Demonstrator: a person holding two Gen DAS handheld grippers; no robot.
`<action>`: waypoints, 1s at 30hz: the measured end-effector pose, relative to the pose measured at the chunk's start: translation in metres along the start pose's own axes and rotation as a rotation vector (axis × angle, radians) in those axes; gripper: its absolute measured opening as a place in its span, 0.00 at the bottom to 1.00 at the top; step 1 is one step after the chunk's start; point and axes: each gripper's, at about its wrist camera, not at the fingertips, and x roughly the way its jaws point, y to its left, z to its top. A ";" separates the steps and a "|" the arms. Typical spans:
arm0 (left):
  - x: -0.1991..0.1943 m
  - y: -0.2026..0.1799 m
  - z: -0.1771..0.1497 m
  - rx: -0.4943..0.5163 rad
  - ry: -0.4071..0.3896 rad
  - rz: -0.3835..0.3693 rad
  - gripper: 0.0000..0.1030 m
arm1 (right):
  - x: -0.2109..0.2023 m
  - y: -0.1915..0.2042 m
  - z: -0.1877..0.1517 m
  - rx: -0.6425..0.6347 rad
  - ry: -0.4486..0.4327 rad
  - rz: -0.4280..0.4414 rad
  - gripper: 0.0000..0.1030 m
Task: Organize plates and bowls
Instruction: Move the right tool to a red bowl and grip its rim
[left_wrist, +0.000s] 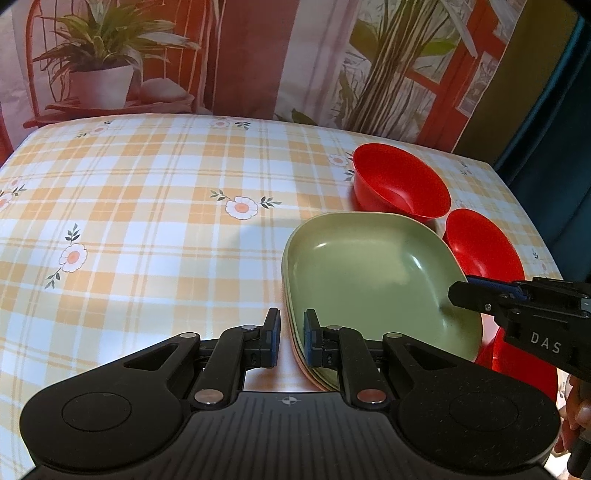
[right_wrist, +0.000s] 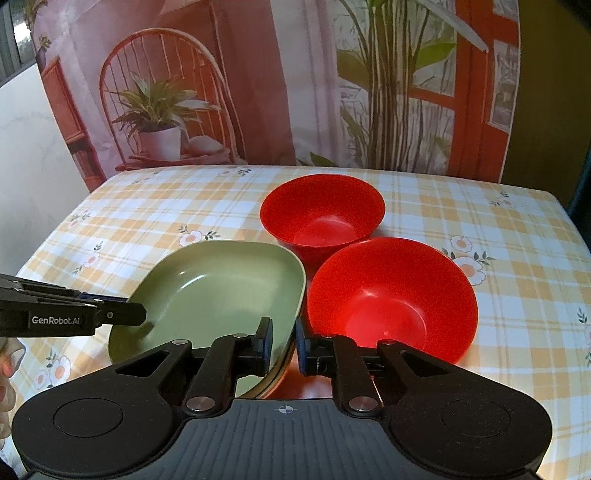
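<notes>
Two grippers, left (left_wrist: 291, 338) and right (right_wrist: 284, 345), clamp green plate (left_wrist: 369, 273) rims | checked tablecloth (left_wrist: 147, 206) | painted backdrop (right_wrist: 258, 74)

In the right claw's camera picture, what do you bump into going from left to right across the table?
Left claw → green plate → right claw → big red bowl nearest the camera.

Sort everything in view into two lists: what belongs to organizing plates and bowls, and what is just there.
Belongs to the job:
- stack of green plates
- far red bowl
- near red bowl
- left hand-held gripper
- right hand-held gripper

Just there:
- checked tablecloth
- printed backdrop
</notes>
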 end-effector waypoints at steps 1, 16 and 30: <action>0.000 0.000 0.000 0.000 -0.001 0.001 0.14 | -0.001 0.000 0.000 0.003 -0.002 0.002 0.14; -0.001 -0.001 0.000 -0.005 -0.002 0.003 0.14 | -0.006 0.000 -0.006 -0.004 0.013 0.004 0.07; -0.002 0.001 0.001 -0.008 -0.007 0.008 0.18 | -0.005 -0.005 -0.007 0.040 0.009 0.020 0.08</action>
